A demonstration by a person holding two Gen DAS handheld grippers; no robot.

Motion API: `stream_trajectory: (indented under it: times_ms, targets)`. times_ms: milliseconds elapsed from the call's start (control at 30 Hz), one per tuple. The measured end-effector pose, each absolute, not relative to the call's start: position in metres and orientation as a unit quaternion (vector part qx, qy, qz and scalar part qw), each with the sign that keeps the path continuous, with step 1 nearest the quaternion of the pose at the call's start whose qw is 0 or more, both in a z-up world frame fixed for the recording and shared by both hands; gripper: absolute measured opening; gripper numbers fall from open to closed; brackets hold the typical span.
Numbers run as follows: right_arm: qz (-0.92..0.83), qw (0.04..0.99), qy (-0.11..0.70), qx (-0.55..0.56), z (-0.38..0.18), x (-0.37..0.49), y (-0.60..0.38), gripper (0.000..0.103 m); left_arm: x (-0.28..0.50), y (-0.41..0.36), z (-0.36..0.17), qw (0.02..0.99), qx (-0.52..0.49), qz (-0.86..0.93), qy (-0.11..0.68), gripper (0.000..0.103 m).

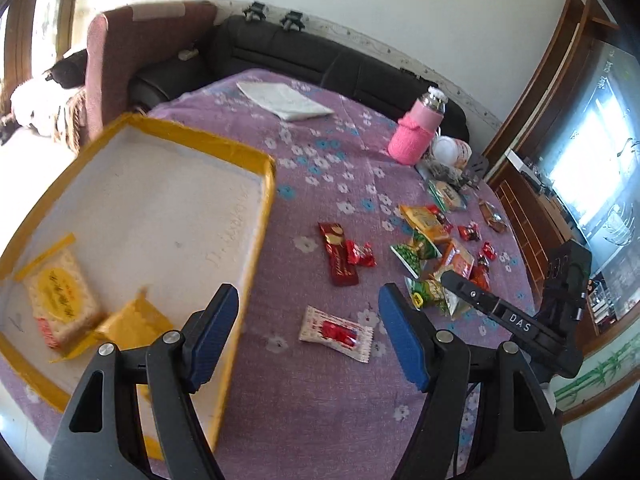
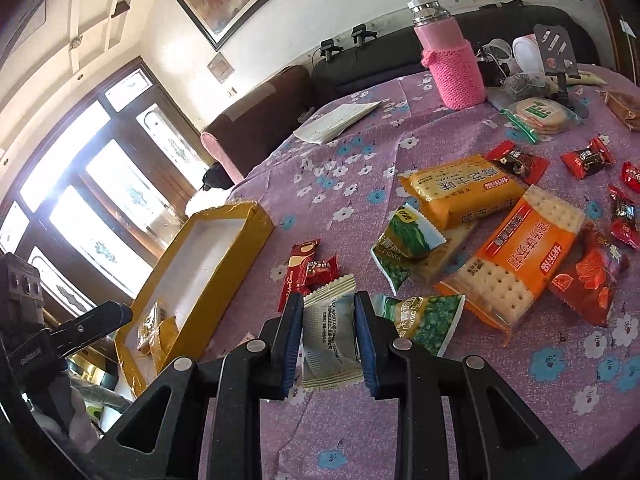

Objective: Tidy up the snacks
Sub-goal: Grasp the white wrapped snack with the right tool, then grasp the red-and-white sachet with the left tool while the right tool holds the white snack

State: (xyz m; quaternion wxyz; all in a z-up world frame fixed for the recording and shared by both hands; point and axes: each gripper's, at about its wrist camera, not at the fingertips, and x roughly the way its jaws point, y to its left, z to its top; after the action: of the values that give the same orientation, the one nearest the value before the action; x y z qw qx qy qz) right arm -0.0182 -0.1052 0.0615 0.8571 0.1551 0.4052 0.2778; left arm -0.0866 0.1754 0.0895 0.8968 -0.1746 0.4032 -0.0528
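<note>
A yellow-rimmed white tray (image 1: 160, 208) lies at the left of the purple floral table; it also shows in the right wrist view (image 2: 224, 248). A yellow cracker pack (image 1: 60, 300) and a yellow wrapper (image 1: 132, 324) lie inside it. My left gripper (image 1: 308, 324) is open and empty above the tray's right edge, near a white-and-red candy packet (image 1: 336, 334). My right gripper (image 2: 328, 320) is shut on a small silver-grey snack packet (image 2: 328, 340) and holds it above the table. Loose snacks (image 2: 516, 248) lie scattered to the right.
A pink knit-covered bottle (image 2: 452, 64) stands at the table's far side, next to clutter and a phone stand (image 2: 556, 60). A folded white paper (image 1: 284, 100) lies at the far middle. A black sofa (image 1: 312, 56) runs behind the table. A red bar (image 1: 338, 254) lies mid-table.
</note>
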Motion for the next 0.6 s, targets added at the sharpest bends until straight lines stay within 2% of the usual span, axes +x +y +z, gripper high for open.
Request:
stream_trajectory:
  times_ms: [233,433,600]
  targets:
    - [0.284,0.843,0.419,0.182,0.056,-0.012,-0.112,0.027,-0.060,0.111,0.043,0.874,-0.082,-0.093,0.469,0.072]
    - [0.284,0.844,0.415,0.187,0.056,-0.014,-0.113,0.027,-0.036,0.097,0.015,0.858,-0.036,0.025,0.513,0.072]
    - [0.282,0.842,0.418,0.193,0.054,-0.012,-0.115,0.027,-0.042,0.078,0.013,0.862,-0.020,-0.010,0.507,0.071]
